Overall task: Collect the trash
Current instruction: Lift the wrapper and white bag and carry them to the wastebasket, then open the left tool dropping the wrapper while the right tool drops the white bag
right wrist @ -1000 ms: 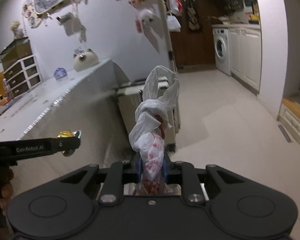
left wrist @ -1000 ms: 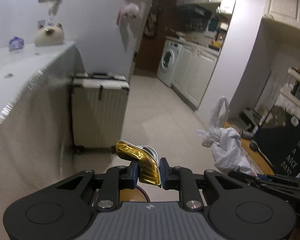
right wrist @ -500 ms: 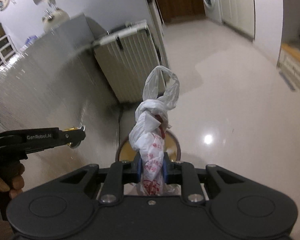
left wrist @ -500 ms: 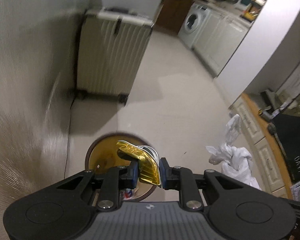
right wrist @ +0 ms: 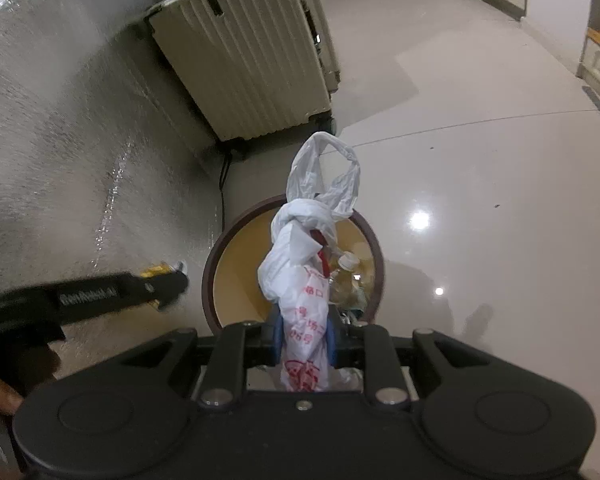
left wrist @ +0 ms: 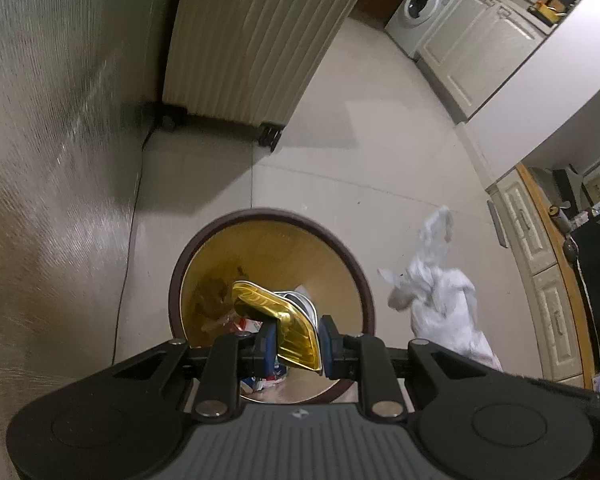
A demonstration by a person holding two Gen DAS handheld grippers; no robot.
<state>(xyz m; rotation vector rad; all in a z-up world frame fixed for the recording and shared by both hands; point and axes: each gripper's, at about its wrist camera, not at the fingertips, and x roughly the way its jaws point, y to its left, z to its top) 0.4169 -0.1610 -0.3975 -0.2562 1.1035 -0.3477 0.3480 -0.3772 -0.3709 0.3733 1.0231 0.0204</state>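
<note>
My left gripper (left wrist: 298, 340) is shut on a crumpled gold foil tray (left wrist: 284, 328) and holds it above the open round trash bin (left wrist: 352, 264), which has a brown rim, a yellow inside and some litter at the bottom. My right gripper (right wrist: 304, 338) is shut on a knotted white plastic bag (right wrist: 306, 264) with red print, held over the same bin (right wrist: 212, 268). The bag also shows at the right of the left wrist view (left wrist: 440, 300). The left gripper (right wrist: 168, 284) with its gold tray shows left of the bin in the right wrist view.
A cream ribbed suitcase (left wrist: 256, 36) stands on the tiled floor behind the bin, also in the right wrist view (right wrist: 248, 60). A table covered in shiny cloth (left wrist: 48, 160) hangs down at the left. White cabinets and a washing machine (left wrist: 424, 12) line the far right.
Both grippers have tilted down from room level and moved over the trash bin, which has come into full view. Each keeps hold of its item.
</note>
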